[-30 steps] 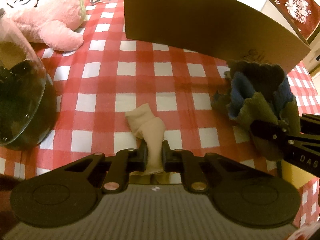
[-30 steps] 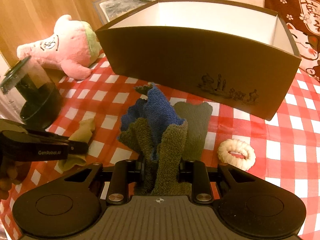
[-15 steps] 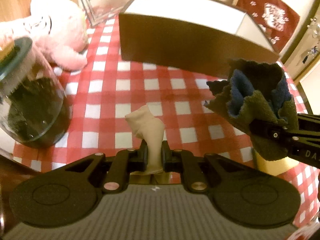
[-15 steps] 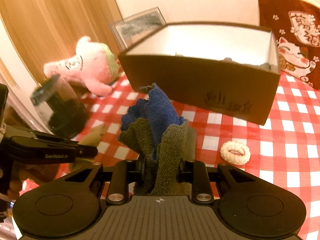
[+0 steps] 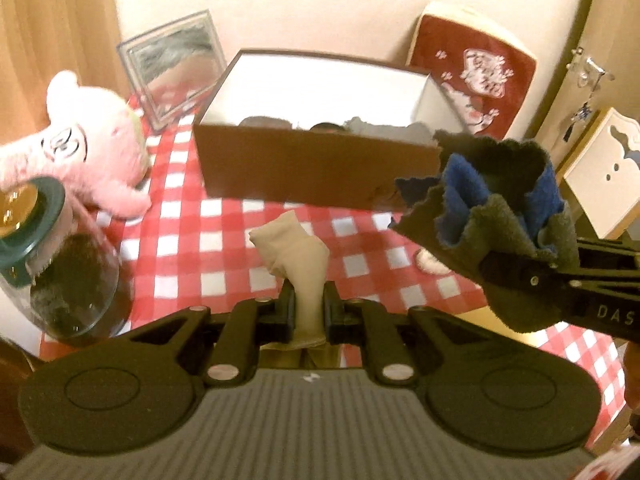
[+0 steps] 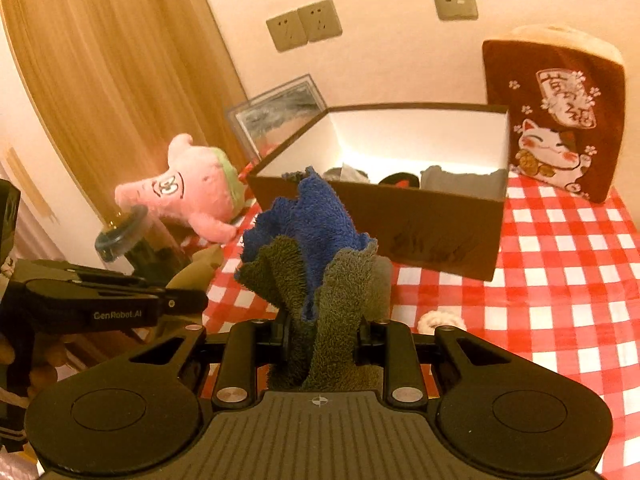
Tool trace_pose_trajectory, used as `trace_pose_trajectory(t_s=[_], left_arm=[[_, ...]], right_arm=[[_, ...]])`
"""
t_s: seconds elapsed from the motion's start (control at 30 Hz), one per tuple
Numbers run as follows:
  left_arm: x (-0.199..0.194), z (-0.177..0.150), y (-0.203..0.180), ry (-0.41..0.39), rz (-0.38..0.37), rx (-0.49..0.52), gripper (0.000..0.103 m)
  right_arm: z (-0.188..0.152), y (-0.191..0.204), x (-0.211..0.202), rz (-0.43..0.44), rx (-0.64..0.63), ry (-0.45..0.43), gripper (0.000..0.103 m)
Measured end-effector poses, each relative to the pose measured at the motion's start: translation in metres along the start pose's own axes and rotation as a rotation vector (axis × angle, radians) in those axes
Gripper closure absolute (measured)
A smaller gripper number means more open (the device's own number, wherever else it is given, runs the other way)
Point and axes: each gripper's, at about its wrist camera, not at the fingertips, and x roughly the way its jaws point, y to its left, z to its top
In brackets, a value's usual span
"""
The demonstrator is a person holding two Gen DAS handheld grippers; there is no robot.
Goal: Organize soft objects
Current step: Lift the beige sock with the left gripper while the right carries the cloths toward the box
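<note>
Now: left hand-held gripper (image 5: 308, 306) clamped on a beige sock (image 5: 298, 256), right hand-held gripper (image 6: 322, 334) clamped on a blue-green towel (image 6: 310, 240), both raised above the surface (image 6: 560, 280); box (image 6: 420, 224) at twelve o'clock.

Warm, amber-tinted indoor light fills both wrist views — brightest, nearly blown out, on the white inner walls of the box (image 6: 424, 136) — with strong fisheye curvature, dark vignetted corners and mild softness throughout.
</note>
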Motion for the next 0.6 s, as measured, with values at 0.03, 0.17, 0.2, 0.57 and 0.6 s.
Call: trace_pose_trajectory(t_s=[0.03,0.17,0.2,0.57,0.6], left_arm=[[-0.002,0.003,-0.002,-0.008,-0.003,0.004,0.091],[-0.01,0.014,-0.013,-0.044,-0.015,0.028,0.091],[-0.012,0.018,-0.016,-0.052,-0.018,0.034,0.091],[-0.011,0.068,-0.038,-0.131,-0.04,0.103,0.091],[-0.009,0.072,-0.039,-0.136,-0.041,0.11,0.091]], right_arm=[[0.001,0.0,-0.003,0.0,0.002,-0.005,0.077],[0.01,-0.004,-0.014,-0.005,0.004,-0.034,0.077],[0.013,-0.005,-0.016,-0.005,0.004,-0.042,0.077],[0.053,-0.018,-0.027,-0.017,0.007,-0.126,0.077],[0.058,-0.02,-0.026,-0.019,0.009,-0.131,0.077]])
